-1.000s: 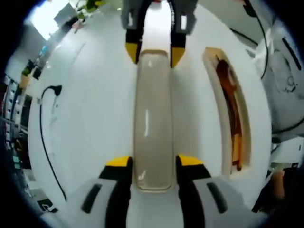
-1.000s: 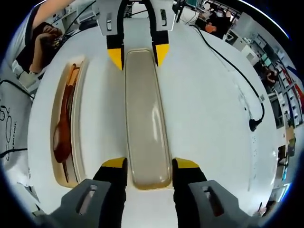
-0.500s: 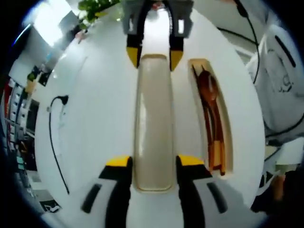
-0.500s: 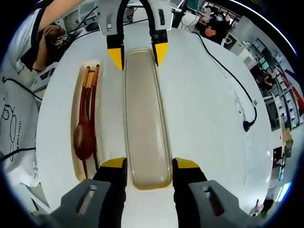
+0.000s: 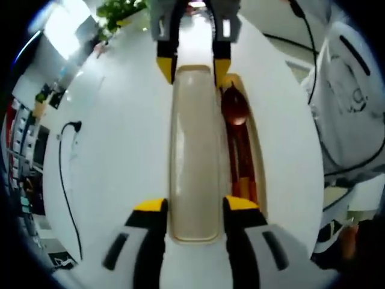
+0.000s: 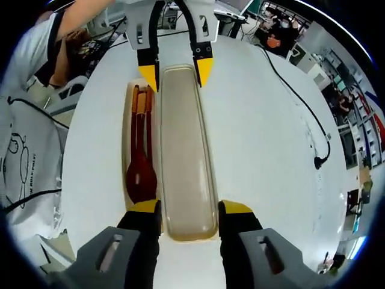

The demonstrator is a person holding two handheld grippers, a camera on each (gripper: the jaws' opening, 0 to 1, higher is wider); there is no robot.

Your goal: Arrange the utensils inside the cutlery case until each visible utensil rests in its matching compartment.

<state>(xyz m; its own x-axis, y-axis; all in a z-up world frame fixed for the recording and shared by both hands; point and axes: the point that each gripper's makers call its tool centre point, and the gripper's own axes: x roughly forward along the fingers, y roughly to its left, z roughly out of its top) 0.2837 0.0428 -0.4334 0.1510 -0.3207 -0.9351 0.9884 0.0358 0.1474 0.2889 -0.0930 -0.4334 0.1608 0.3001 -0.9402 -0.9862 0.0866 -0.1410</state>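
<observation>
Bare table [image 6: 258,138] beyond lid [image 6: 186,150], cable [image 6: 301,102] aside.

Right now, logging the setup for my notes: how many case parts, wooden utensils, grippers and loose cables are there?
Case parts: 2, lid and tray
Wooden utensils: at least 2, spoon and chopsticks
Grippers: 2, left gripper and right gripper
Cables: 1, black cable
Total: 7

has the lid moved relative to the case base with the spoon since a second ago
Yes. The translucent lid, gripped at both ends by the two claws, has come sideways to the case base holding the wooden spoon; they now nearly touch.
</observation>
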